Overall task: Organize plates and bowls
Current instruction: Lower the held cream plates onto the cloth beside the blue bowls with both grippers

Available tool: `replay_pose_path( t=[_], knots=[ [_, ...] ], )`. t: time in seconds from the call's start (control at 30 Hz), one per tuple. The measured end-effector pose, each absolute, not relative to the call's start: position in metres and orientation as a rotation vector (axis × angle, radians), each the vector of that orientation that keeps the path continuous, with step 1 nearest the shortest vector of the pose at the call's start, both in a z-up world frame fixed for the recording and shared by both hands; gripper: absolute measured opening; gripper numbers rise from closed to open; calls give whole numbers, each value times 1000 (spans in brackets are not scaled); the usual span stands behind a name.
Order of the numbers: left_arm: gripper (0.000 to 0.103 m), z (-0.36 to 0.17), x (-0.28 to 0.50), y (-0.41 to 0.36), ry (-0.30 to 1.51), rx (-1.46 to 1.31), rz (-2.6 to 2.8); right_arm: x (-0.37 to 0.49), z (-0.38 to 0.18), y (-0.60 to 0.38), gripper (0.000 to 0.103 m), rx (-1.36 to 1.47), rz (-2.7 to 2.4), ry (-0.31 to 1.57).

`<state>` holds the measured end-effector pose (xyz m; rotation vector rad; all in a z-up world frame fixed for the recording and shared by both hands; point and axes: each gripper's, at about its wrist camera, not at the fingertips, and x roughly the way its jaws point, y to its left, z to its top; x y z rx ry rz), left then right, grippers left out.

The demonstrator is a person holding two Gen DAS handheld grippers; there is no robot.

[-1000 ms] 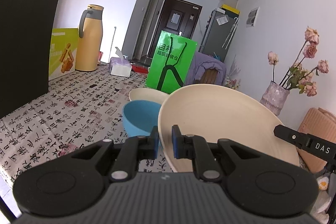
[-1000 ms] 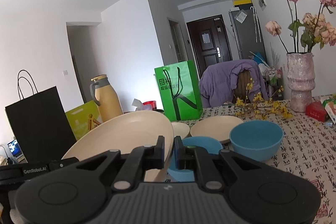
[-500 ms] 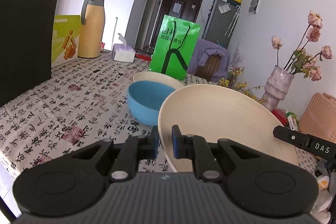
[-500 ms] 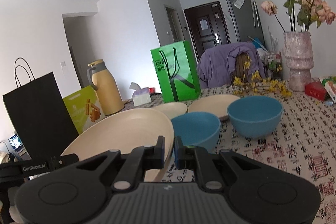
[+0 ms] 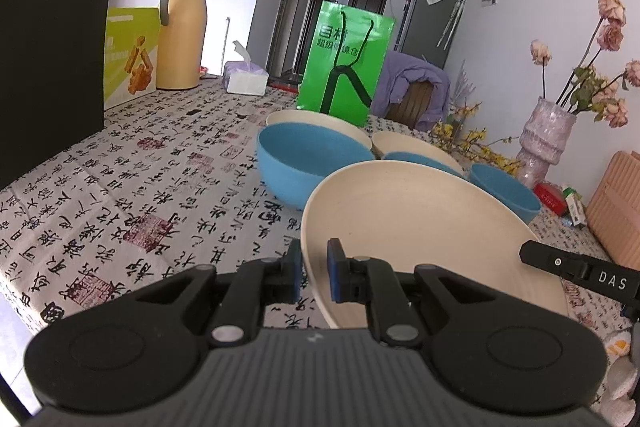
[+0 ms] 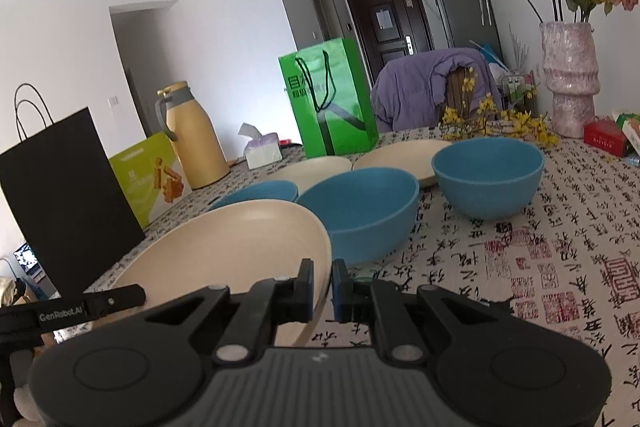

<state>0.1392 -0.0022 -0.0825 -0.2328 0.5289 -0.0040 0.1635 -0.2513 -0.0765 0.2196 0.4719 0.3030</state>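
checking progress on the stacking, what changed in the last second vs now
Both grippers have come down, carrying the cream plate lower toward the tablecloth; the blue bowls and the table now sit higher in both views. Unchanged: the left gripper and right gripper stay clamped on opposite edges of the plate, and the bowls and other plates have not shifted.

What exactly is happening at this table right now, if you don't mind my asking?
A person is tidying dishes with two handheld grippers. The left gripper and the right gripper each have their jaws clamped on opposite rims of one large cream plate, carried tilted just above the calligraphy-print tablecloth. Beyond it sit three blue bowls, the nearest right beside the plate, plus two more cream plates in front of a green shopping bag.
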Motion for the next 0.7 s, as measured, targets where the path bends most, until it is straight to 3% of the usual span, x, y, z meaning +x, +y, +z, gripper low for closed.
replay_pose_path(
  t=[0.7],
  knots=[
    [13,-122,162,4,621,-222,22,189,-115,-237,9,173,296,565]
  ],
)
